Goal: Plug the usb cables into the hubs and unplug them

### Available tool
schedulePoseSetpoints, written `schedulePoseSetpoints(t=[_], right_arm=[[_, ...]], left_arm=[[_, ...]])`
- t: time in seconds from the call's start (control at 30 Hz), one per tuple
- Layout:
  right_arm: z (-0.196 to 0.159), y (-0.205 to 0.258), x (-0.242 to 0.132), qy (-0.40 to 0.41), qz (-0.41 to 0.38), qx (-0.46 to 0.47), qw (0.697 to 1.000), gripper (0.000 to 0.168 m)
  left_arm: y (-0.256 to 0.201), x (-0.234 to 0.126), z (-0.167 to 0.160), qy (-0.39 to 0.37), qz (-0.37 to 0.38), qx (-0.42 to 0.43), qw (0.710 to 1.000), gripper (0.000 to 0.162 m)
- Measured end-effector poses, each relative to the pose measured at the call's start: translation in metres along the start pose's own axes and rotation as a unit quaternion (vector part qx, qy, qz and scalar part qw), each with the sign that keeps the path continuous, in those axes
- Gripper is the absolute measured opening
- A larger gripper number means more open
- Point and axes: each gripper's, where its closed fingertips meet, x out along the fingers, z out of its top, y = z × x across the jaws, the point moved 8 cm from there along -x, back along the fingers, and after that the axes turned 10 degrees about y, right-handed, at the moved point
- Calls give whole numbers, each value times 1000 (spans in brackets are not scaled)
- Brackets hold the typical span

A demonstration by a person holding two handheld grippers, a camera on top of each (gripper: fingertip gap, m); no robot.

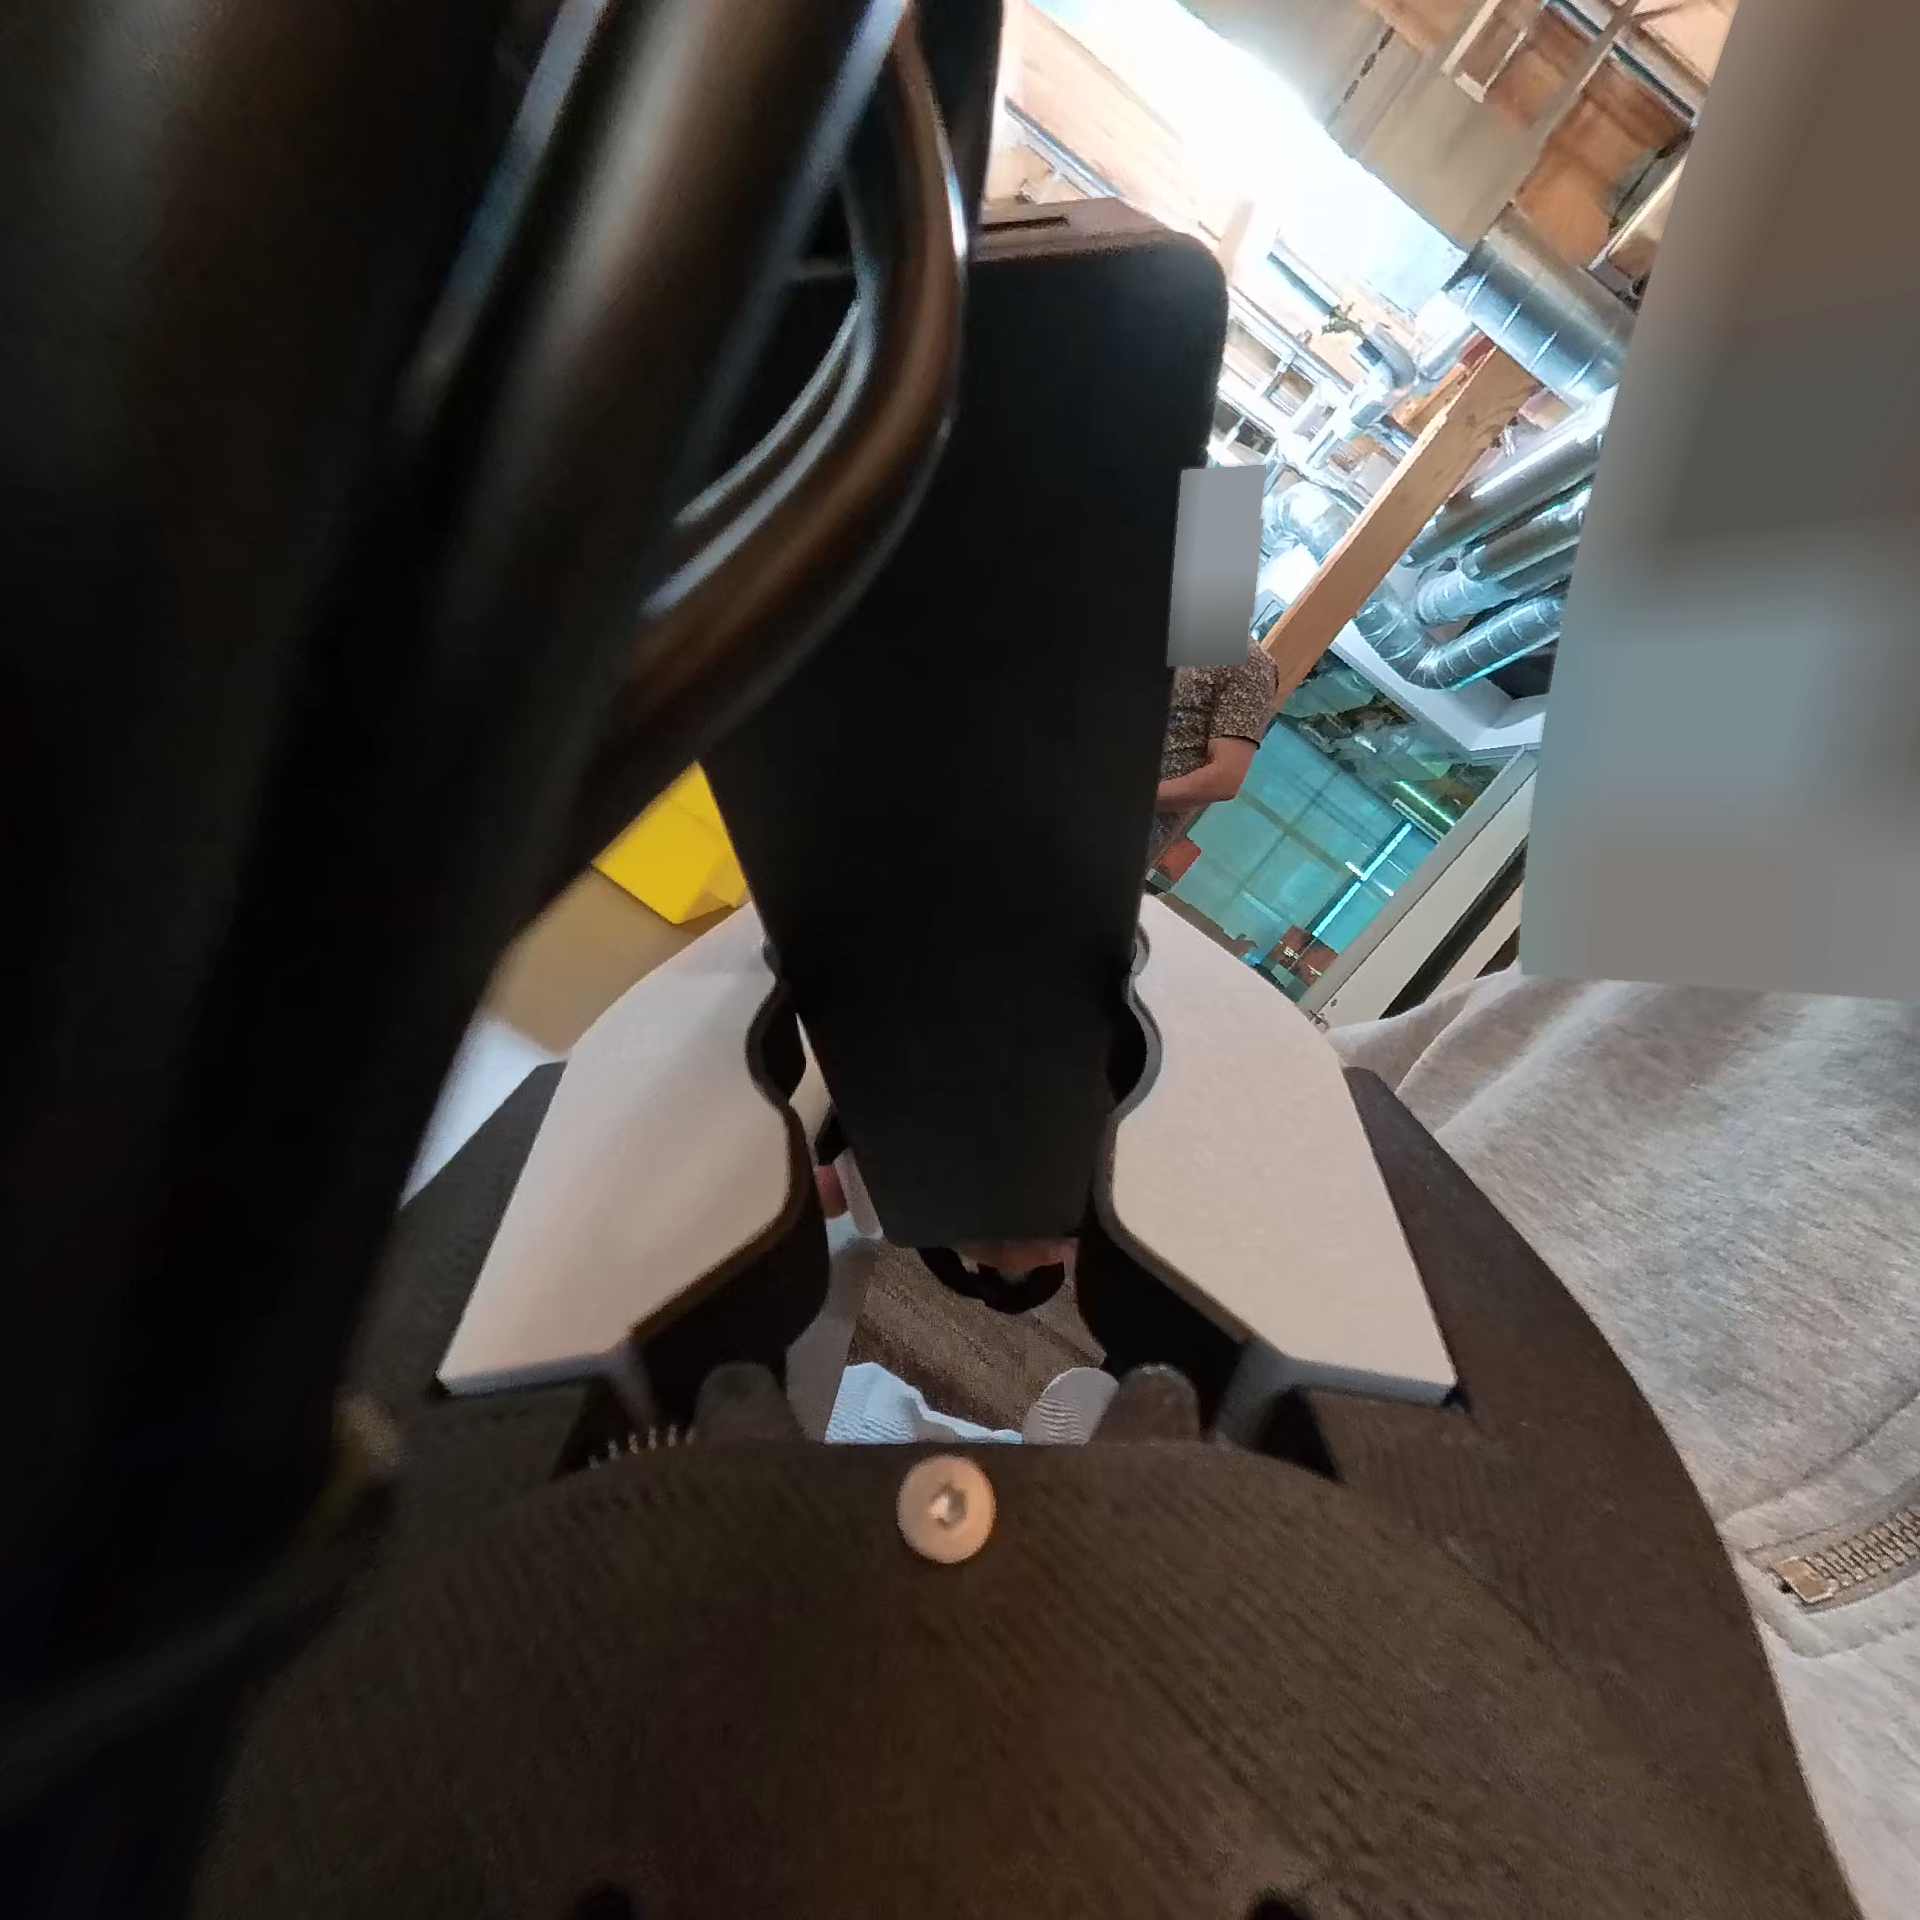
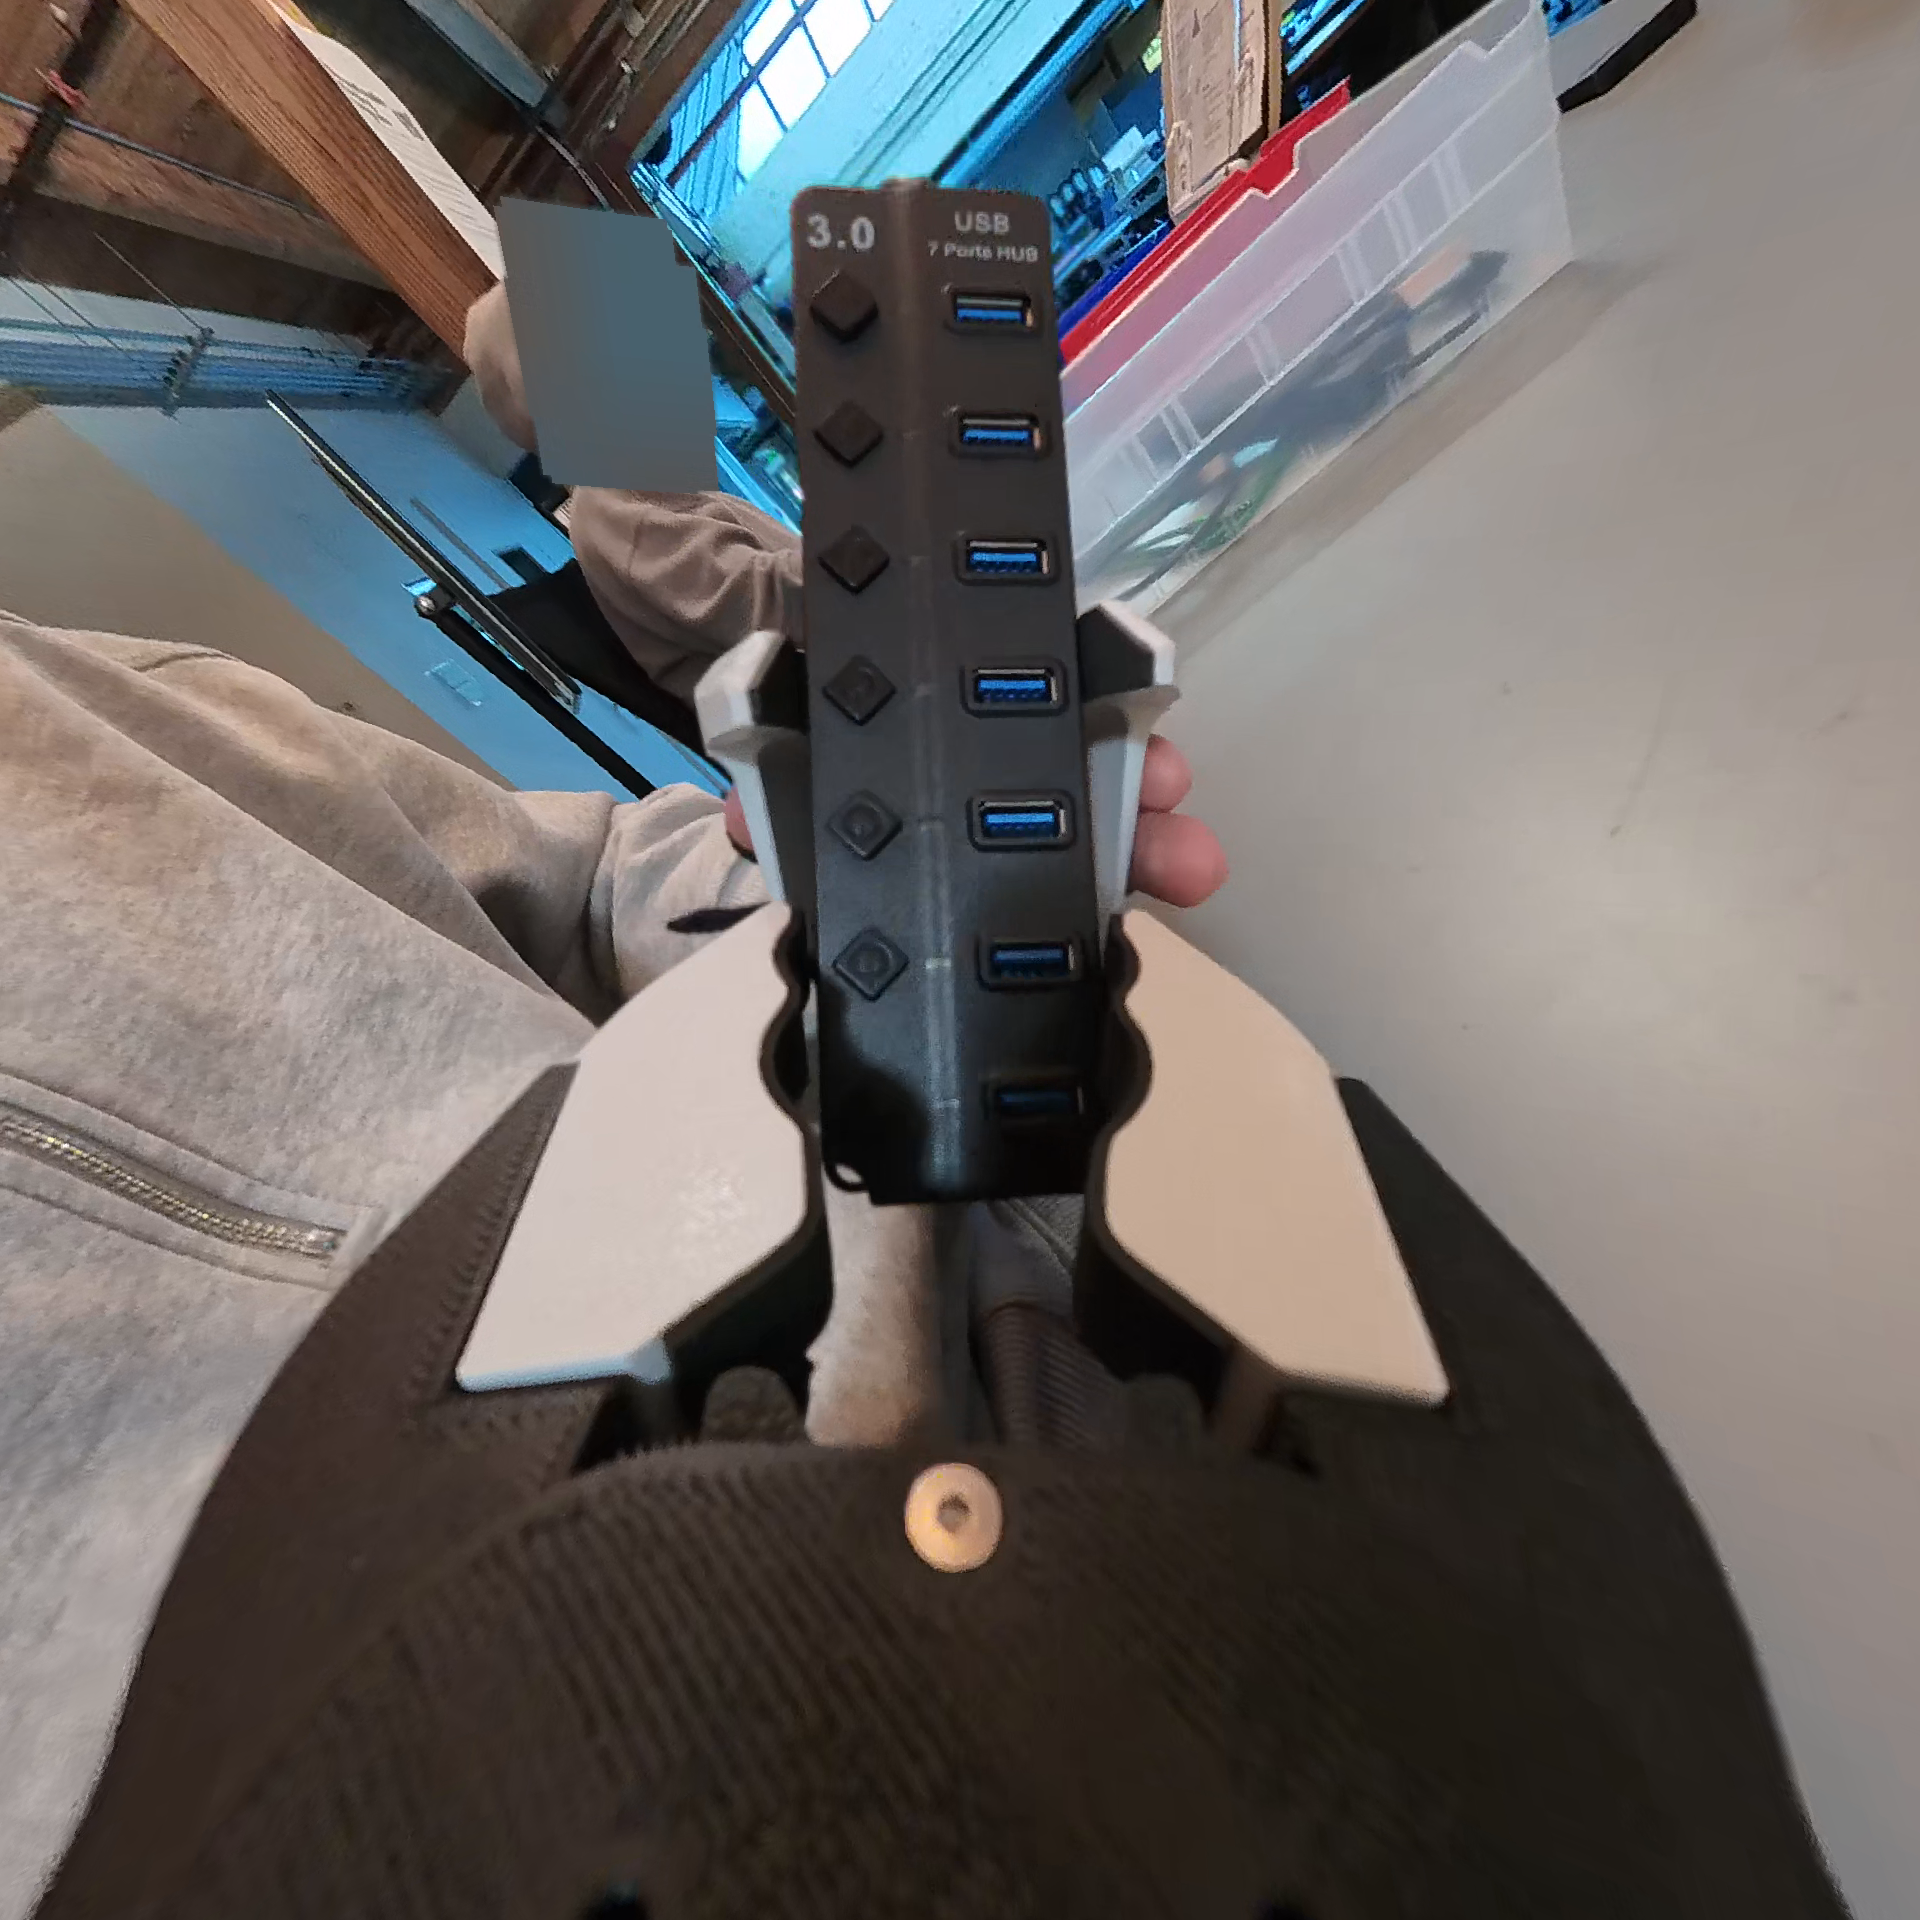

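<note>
A black USB hub (image 2: 935,644) with several blue ports and a row of buttons stands upright between my right gripper's (image 2: 956,997) fingers, which are shut on its lower end. No plug sits in the ports that show. My left gripper's white fingertips (image 2: 1127,675) clamp the same hub higher up from behind, with a hand (image 2: 1174,831) behind them. In the left wrist view my left gripper (image 1: 951,997) is shut on the hub's plain black back (image 1: 987,675). A thick black cable (image 1: 862,436) curves close to that camera at the left, blurred.
A pale table surface (image 2: 1558,935) lies to the right, with a clear plastic bin (image 2: 1330,312) at its far end. The operator's grey zipped sweatshirt (image 2: 208,935) fills the left. Another person (image 2: 665,582) sits beyond. A yellow object (image 1: 675,852) shows behind the cable.
</note>
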Motion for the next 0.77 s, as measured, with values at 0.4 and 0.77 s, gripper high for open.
schedulePoseSetpoints(t=[0.4,0.77], right_arm=[[-2,0,0,21,0,2,1000,53],[-4,2,4,34,-11,-14,999,53]], left_arm=[[1,0,0,3,-11,-18,1000,59],[0,0,0,-16,-23,-40,999,61]])
